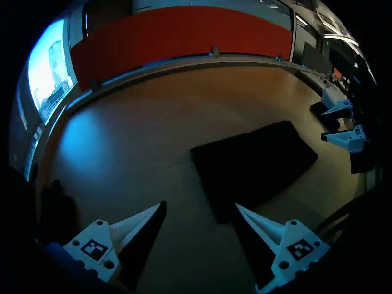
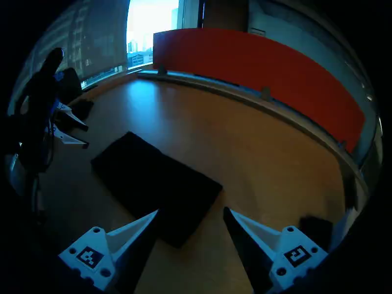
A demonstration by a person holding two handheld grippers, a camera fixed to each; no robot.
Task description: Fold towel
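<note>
A dark towel [image 1: 252, 164] lies flat as a folded rectangle on the wooden table [image 1: 161, 122]. My left gripper [image 1: 198, 208] is open just above the table, its right fingertip over the towel's near corner, nothing between the fingers. In the right gripper view the same towel [image 2: 154, 183] stretches from the left toward the middle. My right gripper [image 2: 191, 213] is open above the towel's near end, holding nothing. The right gripper [image 1: 338, 122] appears at the far right of the left gripper view, and the left gripper [image 2: 73, 132] at the far left of the right gripper view.
A red partition [image 1: 181, 36] runs along the table's far edge, behind a grey rail [image 2: 274, 105]. Bright windows [image 2: 152, 19] lie beyond. A person's dark sleeve [image 2: 39, 112] holds the left gripper. A small dark object [image 2: 316, 225] lies on the table near the right gripper's right finger.
</note>
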